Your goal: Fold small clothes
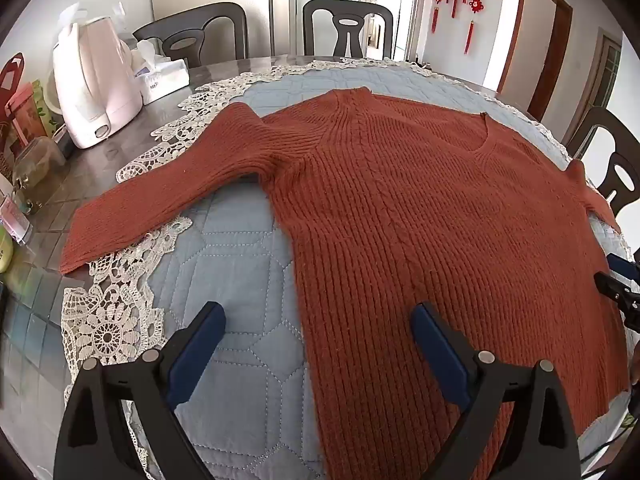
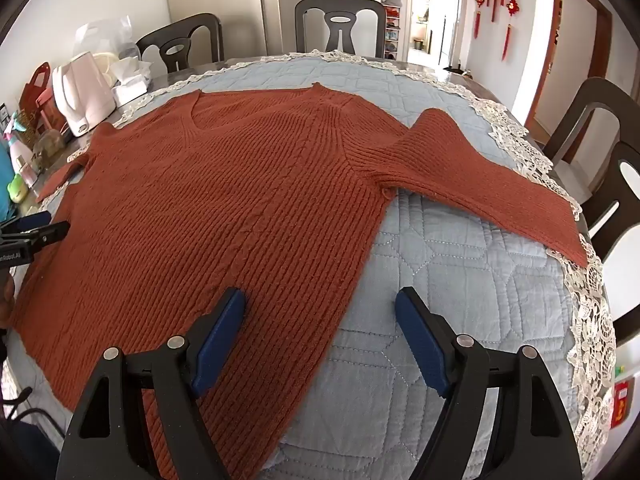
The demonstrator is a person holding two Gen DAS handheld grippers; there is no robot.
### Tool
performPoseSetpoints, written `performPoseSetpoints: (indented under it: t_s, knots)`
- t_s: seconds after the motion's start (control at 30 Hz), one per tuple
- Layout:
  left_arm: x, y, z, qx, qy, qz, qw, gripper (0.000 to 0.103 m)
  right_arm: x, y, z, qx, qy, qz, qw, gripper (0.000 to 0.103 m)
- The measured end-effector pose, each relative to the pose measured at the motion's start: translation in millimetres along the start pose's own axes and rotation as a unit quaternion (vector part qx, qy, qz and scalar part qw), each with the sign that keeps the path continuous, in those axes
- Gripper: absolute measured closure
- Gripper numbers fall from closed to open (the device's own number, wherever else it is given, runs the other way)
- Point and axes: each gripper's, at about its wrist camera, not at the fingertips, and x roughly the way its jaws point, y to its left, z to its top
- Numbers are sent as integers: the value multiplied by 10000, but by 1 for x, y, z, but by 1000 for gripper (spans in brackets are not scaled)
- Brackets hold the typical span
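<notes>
A rust-red ribbed sweater [image 1: 400, 216] lies spread flat, sleeves out to both sides, on a blue quilted cloth [image 1: 240, 280] covering the worktop [image 1: 120, 148]. The left hand-held gripper [image 1: 318, 320] hangs released over the sweater's lower left edge, the right hand-held gripper [image 2: 320, 304] released over its lower right edge; neither seems to touch the knit. A pale kettle [image 1: 96, 88] stands upper left.
</notes>
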Motion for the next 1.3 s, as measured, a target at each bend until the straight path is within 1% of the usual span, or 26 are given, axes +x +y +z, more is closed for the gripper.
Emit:
performPoseSetpoints:
  t_s: [1.3]
  knots:
    - [0, 0, 0, -6, 6, -1, 10000, 5, 0, 0, 0, 10, 1, 12, 10000, 25]
